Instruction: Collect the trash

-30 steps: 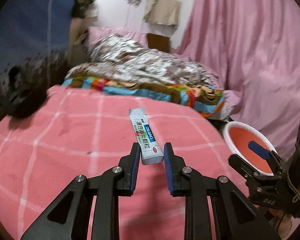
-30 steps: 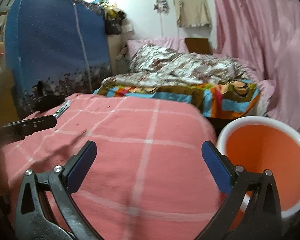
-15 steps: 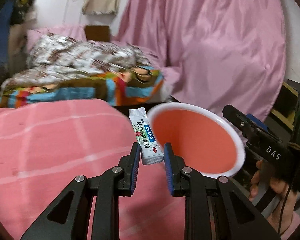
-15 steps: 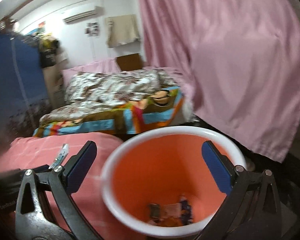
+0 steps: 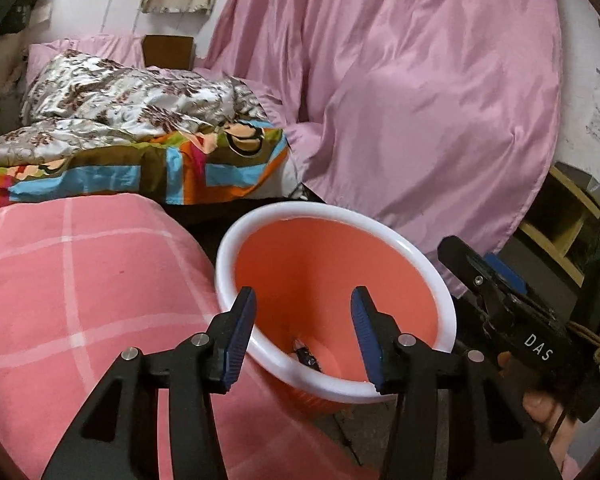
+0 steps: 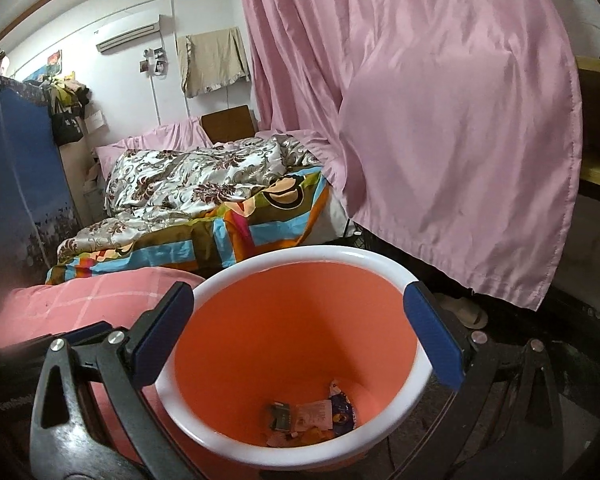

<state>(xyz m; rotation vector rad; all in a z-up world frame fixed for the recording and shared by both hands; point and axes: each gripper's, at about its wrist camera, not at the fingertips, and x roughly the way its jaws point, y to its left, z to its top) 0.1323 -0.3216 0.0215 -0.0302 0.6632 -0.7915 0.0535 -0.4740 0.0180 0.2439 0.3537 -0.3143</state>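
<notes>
The trash [image 6: 312, 420] sits at the bottom of the orange bin [image 6: 284, 344]: a few crumpled wrappers, one pale, one dark blue, one greyish, bunched toward the near side of the floor of the bin. From my left wrist view I only catch a dark scrap of it [image 5: 306, 356] low inside, past the white rim of the bin [image 5: 436, 280]. I have the left gripper [image 5: 303, 332] poised over the near edge of the bin, its blue-padded fingers spread apart with nothing between them. My right gripper [image 6: 298, 344] hangs above the bin mouth too, fingers wide apart and bare, one pad on each side of the rim. In the left view the right gripper [image 5: 496, 292] shows at the right edge, with part of a hand [image 5: 540, 404] under it. To the left of the bin lies a pink checked cover [image 5: 76, 280], touching or just beside the rim. Farther off is a bed with a patterned quilt [image 6: 204, 184] and a bright patchwork blanket [image 6: 236, 232]. A pink curtain [image 6: 440, 120] hangs at the right, behind the bin
</notes>
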